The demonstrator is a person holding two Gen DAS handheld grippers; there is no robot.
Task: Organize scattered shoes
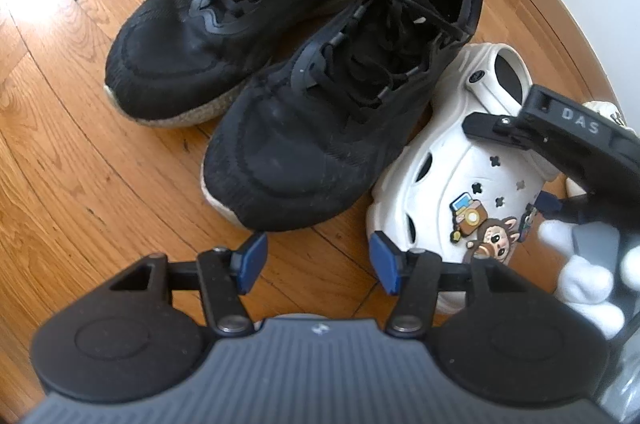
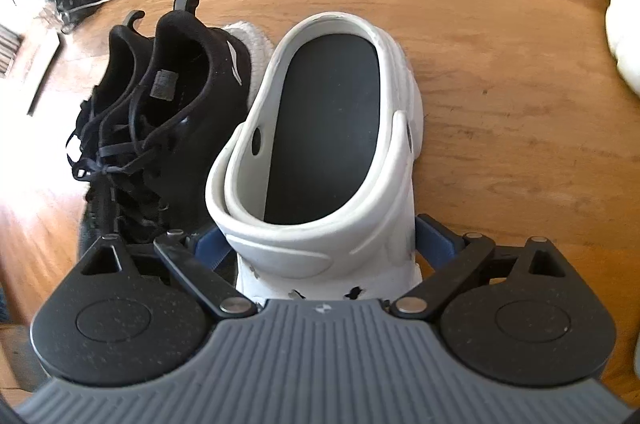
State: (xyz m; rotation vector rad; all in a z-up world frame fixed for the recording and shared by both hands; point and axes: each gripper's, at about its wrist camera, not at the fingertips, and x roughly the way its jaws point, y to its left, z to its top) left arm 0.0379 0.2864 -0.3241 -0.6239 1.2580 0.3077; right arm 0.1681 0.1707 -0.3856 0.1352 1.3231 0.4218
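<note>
pinching white clog (image 2: 320, 127) between right hand-held gripper (image 2: 324, 248) pads, left hand-held gripper (image 1: 316, 260) spread, empty

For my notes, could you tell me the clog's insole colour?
Black, inside the white clog; clearest in the right wrist view.

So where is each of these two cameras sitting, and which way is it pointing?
Left wrist view: sits on the left gripper, looking along its open fingers at the toes of two black sneakers and the white clog; the right gripper and a white-gloved hand show at the right.
Right wrist view: sits on the right gripper, looking from the toe end into the clog between its fingers, sneakers at the left.
Shared: the clog, the sneakers, the wooden floor.
</note>
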